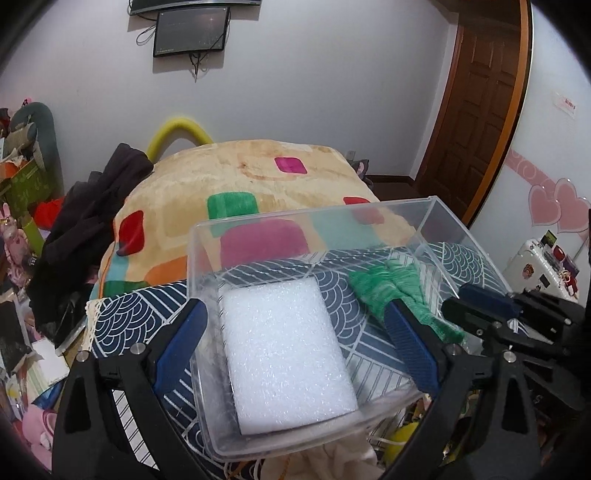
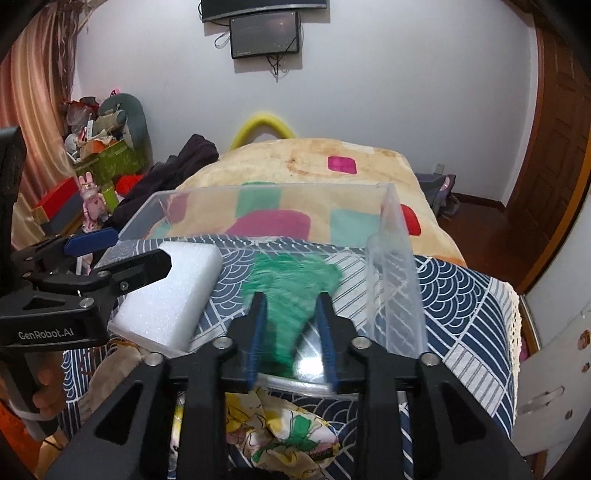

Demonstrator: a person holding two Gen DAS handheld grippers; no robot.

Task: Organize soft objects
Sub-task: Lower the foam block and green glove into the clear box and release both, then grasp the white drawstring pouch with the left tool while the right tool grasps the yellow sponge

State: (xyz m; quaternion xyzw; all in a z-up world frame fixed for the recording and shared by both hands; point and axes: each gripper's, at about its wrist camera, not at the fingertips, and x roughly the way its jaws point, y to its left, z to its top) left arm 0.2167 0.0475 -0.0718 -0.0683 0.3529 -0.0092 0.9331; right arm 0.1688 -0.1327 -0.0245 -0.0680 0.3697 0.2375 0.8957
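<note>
Left wrist view: a clear plastic bin (image 1: 436, 218) w/ thin see-through walls sits on a navy-and-white wave-patterned cloth (image 1: 122, 317). Inside lies a white foam block (image 1: 284, 354), rectangular, sparkly-grained, flat on the bin floor. The left tongs (image 1: 295, 332) straddle it, blue pads spread wide, touching nothing; one finger is outside the bin's wall. Just right of the foam, a green knitted cloth (image 1: 391, 291), soft and crumpled, rests in the bin. The right tongs (image 2: 291, 314) bracket it, pads parted and not pressing; motion blur on the fabric. Beyond the bin: a plush tan blanket (image 1: 240, 173) w/ coloured squares on a bed, a dark garment (image 1: 96, 214) heaped at left, a wall screen (image 1: 190, 31), a brown wood door (image 1: 484, 103).
</note>
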